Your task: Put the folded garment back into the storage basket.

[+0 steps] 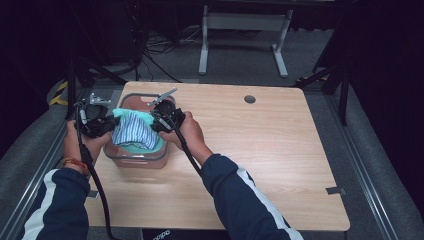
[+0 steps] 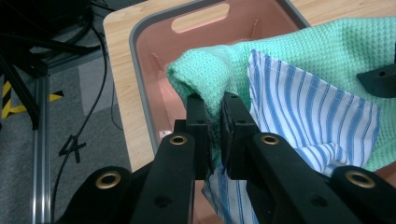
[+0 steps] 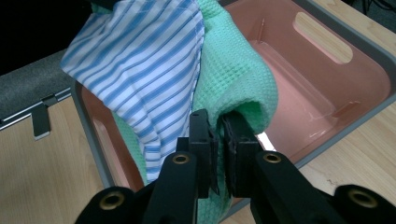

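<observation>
A pale wood-grain top with a matt finish is seen on the table. The bin near its far left corner is made of smooth, slightly glossy pink plastic with a grey rim. A green cloth of coarse waffle weave is shown, and a striped cloth of fine, smooth weave. Matt black plastic and brass-coloured rivets are seen on the jaws.

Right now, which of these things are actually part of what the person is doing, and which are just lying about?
In use:
left gripper, shut on the green cloth
right gripper, shut on the same cloth
striped cloth, draped over the green one
pink bin, beneath both cloths

Lying about:
table
floor cables
grey stand
</observation>
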The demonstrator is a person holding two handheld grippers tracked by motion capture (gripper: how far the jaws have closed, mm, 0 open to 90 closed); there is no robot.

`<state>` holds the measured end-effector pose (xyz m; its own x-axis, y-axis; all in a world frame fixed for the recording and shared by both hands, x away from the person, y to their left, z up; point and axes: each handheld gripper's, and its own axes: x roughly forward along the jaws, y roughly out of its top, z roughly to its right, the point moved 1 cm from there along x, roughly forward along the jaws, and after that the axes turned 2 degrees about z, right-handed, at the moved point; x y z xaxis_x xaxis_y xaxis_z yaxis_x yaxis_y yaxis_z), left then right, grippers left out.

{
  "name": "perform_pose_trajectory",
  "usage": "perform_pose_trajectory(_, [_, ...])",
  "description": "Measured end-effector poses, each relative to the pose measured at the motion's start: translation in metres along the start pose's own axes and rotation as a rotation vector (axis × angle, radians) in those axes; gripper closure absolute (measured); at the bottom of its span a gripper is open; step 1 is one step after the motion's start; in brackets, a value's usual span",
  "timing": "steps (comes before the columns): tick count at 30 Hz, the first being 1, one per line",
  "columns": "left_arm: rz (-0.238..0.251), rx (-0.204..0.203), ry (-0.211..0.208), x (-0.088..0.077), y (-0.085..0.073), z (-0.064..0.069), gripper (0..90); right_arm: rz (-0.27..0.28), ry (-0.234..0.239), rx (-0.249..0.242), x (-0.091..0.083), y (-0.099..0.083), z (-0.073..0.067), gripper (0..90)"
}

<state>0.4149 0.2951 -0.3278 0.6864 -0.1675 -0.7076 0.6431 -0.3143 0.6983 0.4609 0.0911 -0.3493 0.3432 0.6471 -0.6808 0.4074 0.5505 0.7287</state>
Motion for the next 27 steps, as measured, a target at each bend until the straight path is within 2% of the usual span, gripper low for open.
perform_pose_trajectory(3, [0.000, -0.008, 0.001, 0.005, 0.000, 0.001, 83.1, -0.003, -0.006, 0.003, 0.003, -0.001, 0.000, 83.1])
perform_pose_trajectory(8, [-0.030, 0.011, 0.007, 0.018, -0.002, 0.006, 83.1, -0.023, -0.001, 0.007, 0.013, -0.004, 0.003, 82.8])
perform_pose_trajectory(13, [-0.040, 0.004, 0.005, 0.027, -0.005, 0.005, 83.0, -0.047, 0.003, 0.010, 0.021, -0.008, 0.005, 82.2])
perform_pose_trajectory(25, [-0.066, 0.005, 0.006, 0.038, -0.013, 0.004, 82.0, -0.078, -0.004, 0.011, 0.030, -0.018, 0.008, 79.6])
perform_pose_trajectory(27, [-0.069, 0.001, 0.007, 0.038, -0.014, 0.004, 81.0, -0.087, -0.007, 0.009, 0.031, -0.019, 0.009, 76.2])
